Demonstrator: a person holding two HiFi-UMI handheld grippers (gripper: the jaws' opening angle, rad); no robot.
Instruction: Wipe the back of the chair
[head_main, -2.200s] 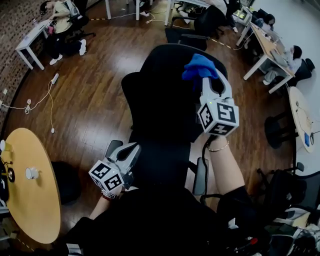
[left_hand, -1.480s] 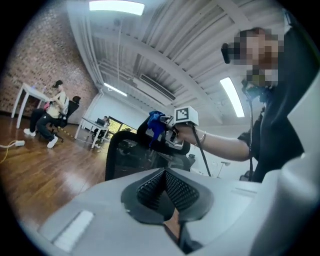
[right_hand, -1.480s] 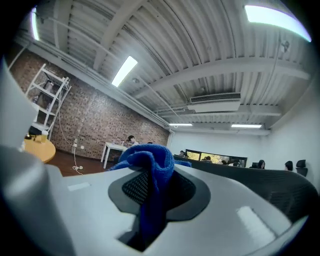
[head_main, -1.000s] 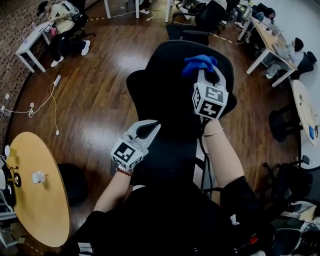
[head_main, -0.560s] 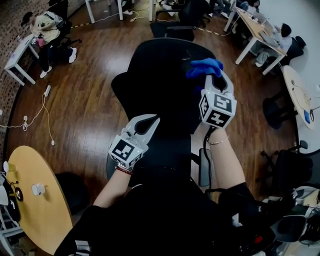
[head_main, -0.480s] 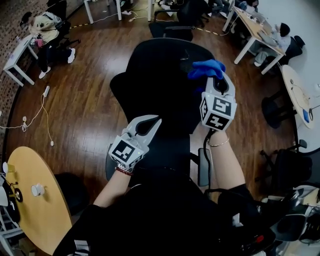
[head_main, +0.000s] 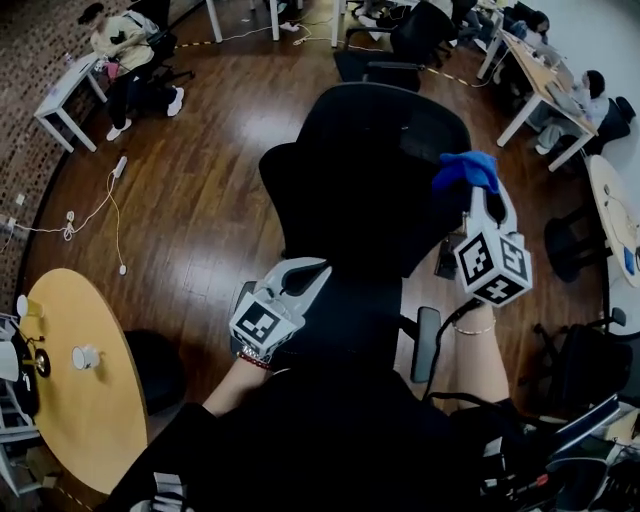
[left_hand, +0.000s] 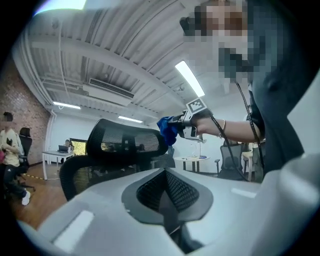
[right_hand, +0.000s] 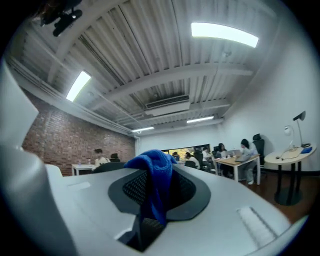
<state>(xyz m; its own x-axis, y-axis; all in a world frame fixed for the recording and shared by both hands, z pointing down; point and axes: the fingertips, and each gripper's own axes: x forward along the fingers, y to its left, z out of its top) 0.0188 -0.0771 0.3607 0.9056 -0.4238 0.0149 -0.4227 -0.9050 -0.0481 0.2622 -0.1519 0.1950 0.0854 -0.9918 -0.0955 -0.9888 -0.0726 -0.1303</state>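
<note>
The black mesh office chair (head_main: 345, 200) stands right in front of me, its headrest (head_main: 395, 115) at the top. My right gripper (head_main: 478, 192) is shut on a blue cloth (head_main: 466, 170) and holds it at the right edge of the chair's back, just below the headrest. In the right gripper view the cloth (right_hand: 156, 184) hangs bunched between the jaws. My left gripper (head_main: 316, 270) is shut with nothing in it, low against the back's left side. The left gripper view shows the headrest (left_hand: 125, 141), with the cloth (left_hand: 167, 130) beside it.
A round wooden table (head_main: 70, 400) with small items is at the lower left. A cable (head_main: 100, 205) lies on the wood floor. People sit at desks at the top left (head_main: 125, 45) and top right (head_main: 545, 95). Other black chairs (head_main: 400, 50) stand behind; a round table (head_main: 612, 215) is at right.
My right gripper has carried the blue cloth rightward, from the middle of the upper back to its right edge. The left gripper stays shut in about the same place.
</note>
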